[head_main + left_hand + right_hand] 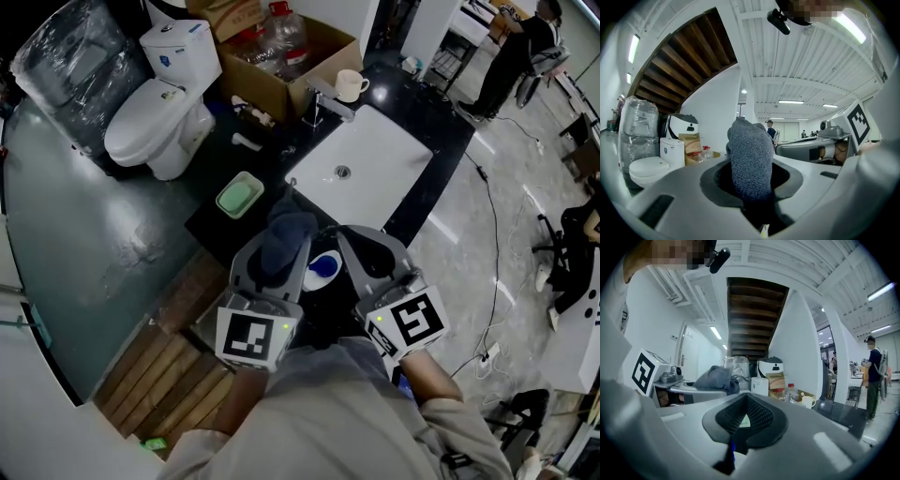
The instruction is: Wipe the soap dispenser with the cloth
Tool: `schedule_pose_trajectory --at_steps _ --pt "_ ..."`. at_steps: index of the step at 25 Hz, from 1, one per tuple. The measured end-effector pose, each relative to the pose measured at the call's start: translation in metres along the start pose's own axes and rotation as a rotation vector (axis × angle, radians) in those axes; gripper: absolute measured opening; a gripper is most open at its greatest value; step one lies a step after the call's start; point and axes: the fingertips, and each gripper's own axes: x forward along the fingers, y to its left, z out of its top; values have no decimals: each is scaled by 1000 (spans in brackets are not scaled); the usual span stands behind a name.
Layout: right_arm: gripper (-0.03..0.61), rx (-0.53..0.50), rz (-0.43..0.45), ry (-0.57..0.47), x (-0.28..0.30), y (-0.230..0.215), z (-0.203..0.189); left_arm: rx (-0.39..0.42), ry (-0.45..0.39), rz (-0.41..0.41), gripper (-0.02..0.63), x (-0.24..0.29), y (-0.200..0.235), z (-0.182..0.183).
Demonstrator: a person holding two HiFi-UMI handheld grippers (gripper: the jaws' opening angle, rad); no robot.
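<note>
My left gripper [281, 248] is shut on a dark grey-blue cloth [287, 236] that stands up bunched out of its jaws over the near end of the black counter. In the left gripper view the cloth [750, 159] fills the gap between the pads of that gripper [752, 185]. My right gripper [366, 242] is level beside it with its jaws closed; in its own view this gripper [745, 420] shows only a thin pale sliver between the pads. A blue and white soap dispenser [323, 267] shows low between the two grippers. Whether the right gripper holds it I cannot tell.
A white sink [375, 187] with a faucet [323, 101] is set in the black counter [427, 122], with a mug [350, 86] behind it. A green soap dish [239, 195] lies left. Beyond are a toilet [159, 112], a cardboard box [314, 56] and a person [511, 56].
</note>
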Motion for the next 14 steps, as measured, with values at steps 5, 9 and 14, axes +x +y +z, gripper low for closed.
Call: schedule_pose_trajectory --at_steps 5,9,14 --pt "-2 -2 -11 14 11 -10 -6 -46 -31 3 123 11 4 1" --pt "-2 -6 -9 9 18 -11 -4 -59 -42 -1 123 15 10 0" --pt "-2 -11 7 2 19 -18 0 -66 -42 13 123 21 12 3"
